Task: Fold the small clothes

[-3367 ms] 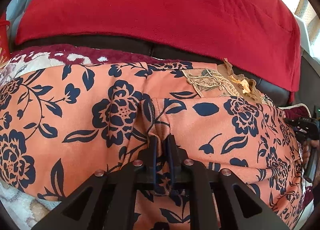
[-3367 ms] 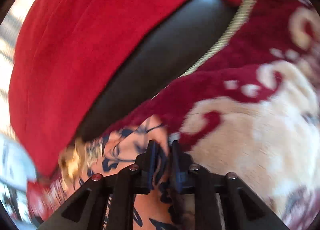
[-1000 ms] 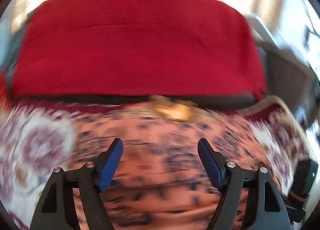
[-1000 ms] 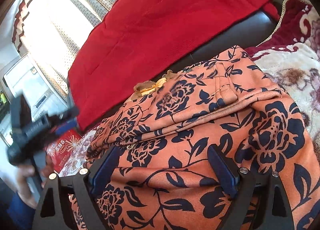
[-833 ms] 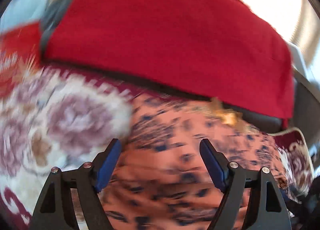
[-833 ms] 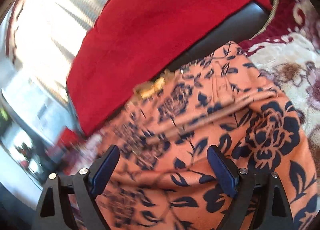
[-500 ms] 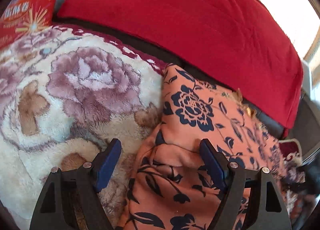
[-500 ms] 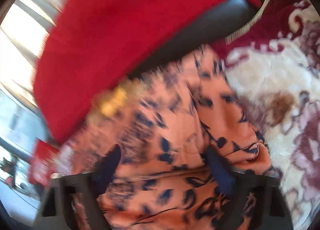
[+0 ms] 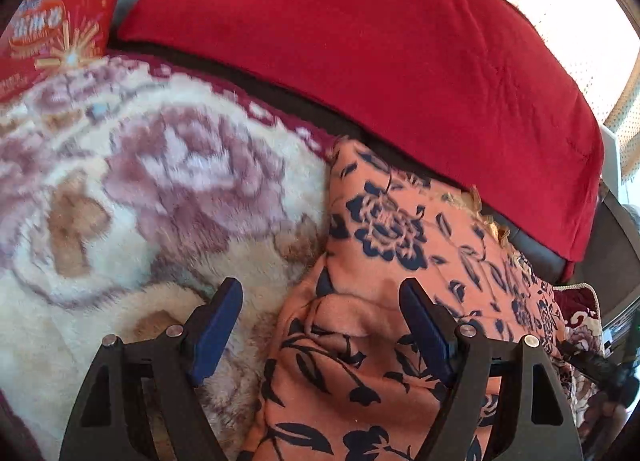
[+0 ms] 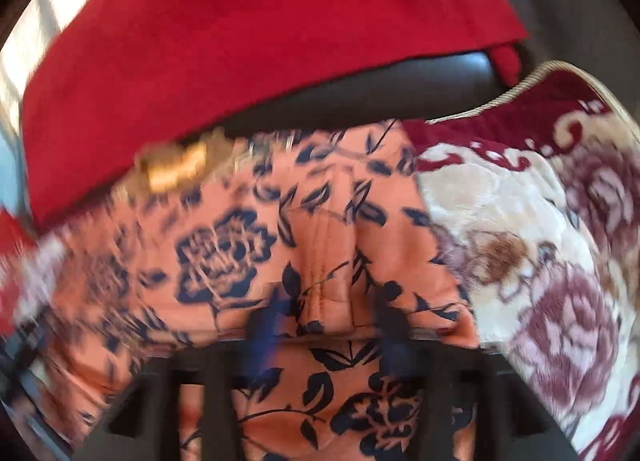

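Observation:
An orange garment with a dark blue flower print [image 9: 384, 285] lies folded on a plush cream and maroon blanket [image 9: 152, 197]. It has a gold trim piece at its far edge [image 10: 176, 169]. My left gripper [image 9: 320, 325] is open and empty over the garment's left edge, its left finger [image 9: 216, 325] above the blanket. In the blurred right wrist view the garment [image 10: 248, 253] fills the middle. My right gripper [image 10: 328, 325] is open, its fingers either side of a raised fold near the garment's right edge.
A red cloth [image 9: 360, 45] covers the dark sofa back [image 10: 400, 81] behind the garment. A red printed bag [image 9: 44, 33] sits at the far left. The blanket [image 10: 540, 241] spreads to the right of the garment. Curtains [image 9: 560, 9] hang behind.
Both grippers let go of the garment and opened. The left one swung to the garment's left edge and the right one to its right edge. The right jaw gap has narrowed.

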